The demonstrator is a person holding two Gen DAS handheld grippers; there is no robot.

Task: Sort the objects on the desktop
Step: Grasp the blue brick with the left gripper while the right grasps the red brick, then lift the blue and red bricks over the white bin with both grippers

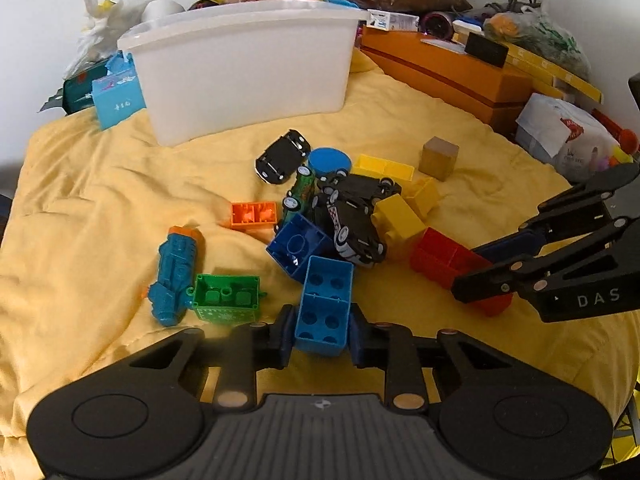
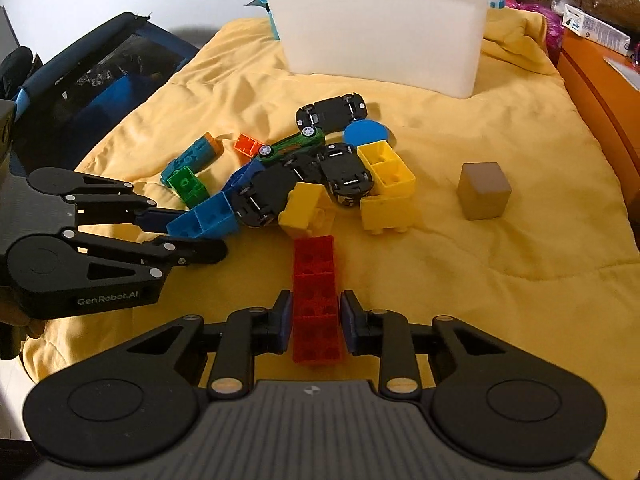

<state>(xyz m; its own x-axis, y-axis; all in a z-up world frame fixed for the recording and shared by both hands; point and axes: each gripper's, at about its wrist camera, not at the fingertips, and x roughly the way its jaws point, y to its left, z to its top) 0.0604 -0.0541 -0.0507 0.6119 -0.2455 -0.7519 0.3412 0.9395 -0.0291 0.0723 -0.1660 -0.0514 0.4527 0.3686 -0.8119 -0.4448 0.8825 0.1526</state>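
On the yellow cloth [image 1: 100,184] lies a heap of toy bricks and toy cars [image 1: 356,224]. My left gripper [image 1: 322,336] is shut on a light blue brick [image 1: 325,308], its pads pressed against the brick's two long sides. In the right wrist view the same left gripper [image 2: 200,232] reaches in from the left with that light blue brick [image 2: 208,216]. My right gripper [image 2: 314,320] is shut on a long red brick [image 2: 315,280] lying on the cloth. In the left wrist view, the right gripper [image 1: 476,276] covers part of the red brick [image 1: 440,256].
A white plastic bin [image 1: 248,68] stands behind the heap. A wooden cube [image 2: 484,190] sits alone to the right. Green [image 1: 226,298], orange [image 1: 253,214] and yellow bricks [image 1: 398,220], a blue disc [image 1: 330,160] and a blue toy [image 1: 176,276] lie around. Orange boxes [image 1: 448,68] and clutter line the far right.
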